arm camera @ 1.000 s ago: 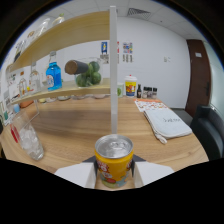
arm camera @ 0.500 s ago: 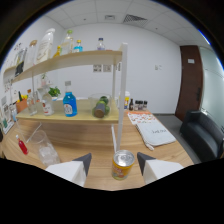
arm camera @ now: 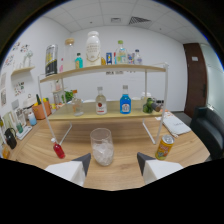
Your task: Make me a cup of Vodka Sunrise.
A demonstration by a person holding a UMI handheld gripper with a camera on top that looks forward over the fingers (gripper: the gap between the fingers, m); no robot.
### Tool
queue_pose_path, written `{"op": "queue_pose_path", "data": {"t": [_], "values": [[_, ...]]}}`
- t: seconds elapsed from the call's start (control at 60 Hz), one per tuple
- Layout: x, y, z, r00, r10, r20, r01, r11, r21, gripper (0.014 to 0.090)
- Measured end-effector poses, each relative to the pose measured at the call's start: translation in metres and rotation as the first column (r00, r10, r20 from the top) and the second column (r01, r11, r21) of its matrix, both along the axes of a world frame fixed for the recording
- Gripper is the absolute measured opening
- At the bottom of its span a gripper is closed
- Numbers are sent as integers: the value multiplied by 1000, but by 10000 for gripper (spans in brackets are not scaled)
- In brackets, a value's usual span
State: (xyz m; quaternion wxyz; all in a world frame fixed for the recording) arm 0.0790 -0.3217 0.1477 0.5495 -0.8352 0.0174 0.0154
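A room with white walls [arm camera: 165, 60] and a panelled ceiling [arm camera: 100, 12] carrying a vent [arm camera: 136, 20] is shown, with a dark brown door [arm camera: 196, 75] set in the wall beyond the bench's right edge. Most of the lower view is filled by a light wooden bench [arm camera: 125, 172], whose grain can be seen running across its surface. Along the bench's far edge a two-tier shelf rack [arm camera: 105, 72] on thin white legs is placed; its upper board is loaded with a large white jug [arm camera: 92, 47], a dark can [arm camera: 50, 60] and several smaller bottles, and its lower board with a clear bottle bearing a red label [arm camera: 100, 101], a blue bottle [arm camera: 125, 103] and green fruit [arm camera: 149, 106]. At the bench's right edge the back of a black chair [arm camera: 207, 127] is seen, with a white paper pad [arm camera: 175, 125] lying on the bench near it. Toward the left edge an orange pot [arm camera: 41, 109] holding tools is placed, with small bottles beside it. The glass [arm camera: 102, 146], filled with ice, is stood upright near the middle of the bench, just ahead of the hand-held gripper [arm camera: 112, 167] and in line with the gap between its fingers. A yellow drink can [arm camera: 164, 146] is stood upright near the rack's right front leg, beyond the right finger. A small red-capped object [arm camera: 59, 150] lies on the bench beyond the left finger. The fingers are spread wide with nothing held between them.
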Motion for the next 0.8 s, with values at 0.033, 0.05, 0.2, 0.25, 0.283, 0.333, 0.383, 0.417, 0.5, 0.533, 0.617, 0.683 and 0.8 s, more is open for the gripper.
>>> {"op": "queue_pose_path", "data": {"t": [0.033, 0.05, 0.2, 0.25, 0.283, 0.333, 0.383, 0.417, 0.5, 0.533, 0.617, 0.683, 0.8], "values": [[-7, -1, -5, 1000, 4, 0, -4, 1000, -9, 863], [-11, -1, -7, 1000, 8, -1, -8, 1000, -14, 863], [-31, 4, -7, 999, 37, 2, -37, 999, -20, 865], [-38, 9, 3, 999, 47, 2, -47, 999, -5, 864], [-44, 13, 11, 998, 56, -7, -56, 998, 10, 857], [-54, 21, 25, 997, 71, -18, -70, 997, 33, 855], [-63, 30, 38, 996, 88, -24, -86, 995, 52, 857], [-69, 36, 46, 995, 98, -24, -97, 993, 65, 854], [-83, 55, 68, 993, 114, -20, -111, 988, 103, 854], [-90, 64, 75, 993, 117, -21, -114, 987, 117, 854], [-104, 88, 85, 992, 124, -28, -120, 984, 129, 852], [-115, 111, 86, 991, 127, -31, -122, 984, 128, 839], [-131, 152, 81, 993, 118, -24, -115, 987, 116, 770]]}}
